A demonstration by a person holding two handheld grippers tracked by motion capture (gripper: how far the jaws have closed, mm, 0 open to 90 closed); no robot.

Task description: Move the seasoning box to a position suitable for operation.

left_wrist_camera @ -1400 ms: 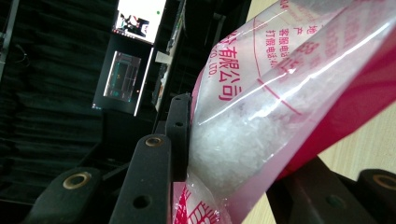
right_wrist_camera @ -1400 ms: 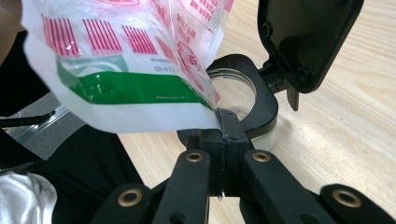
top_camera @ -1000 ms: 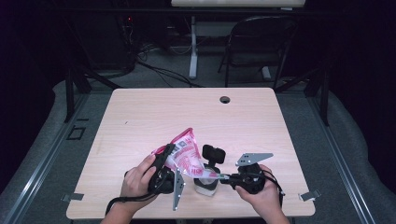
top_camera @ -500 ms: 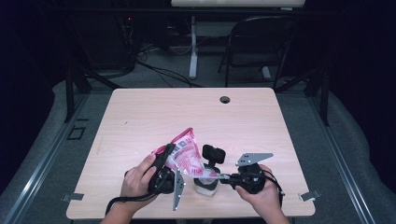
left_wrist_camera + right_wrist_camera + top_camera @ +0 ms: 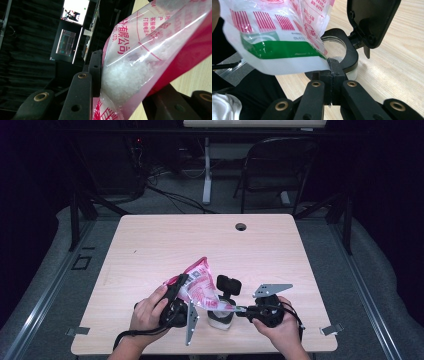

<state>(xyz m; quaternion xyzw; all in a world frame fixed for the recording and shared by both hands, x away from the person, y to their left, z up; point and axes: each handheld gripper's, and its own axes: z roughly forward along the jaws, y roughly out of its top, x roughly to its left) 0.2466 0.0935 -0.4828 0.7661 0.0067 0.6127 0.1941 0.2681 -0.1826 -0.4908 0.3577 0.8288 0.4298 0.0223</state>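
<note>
Bag tilted over jar, pinched at both ends

Bag (image 5: 197, 285) of white grains, pink-printed, held slanted at table's (image 5: 150, 245) near edge. Left gripper (image 5: 125, 82) clamped across its bulging body; right gripper (image 5: 331, 65) clenched on one thin corner. Beneath, partly covered by plastic, round jar (image 5: 352, 60) with black flip lid (image 5: 228, 284) raised. Contents hard to read, perhaps salt.

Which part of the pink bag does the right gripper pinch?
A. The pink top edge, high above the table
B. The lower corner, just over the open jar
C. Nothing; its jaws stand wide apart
B: in the right gripper view the right gripper is shut on the low corner of the bag, directly above the open jar.
</note>
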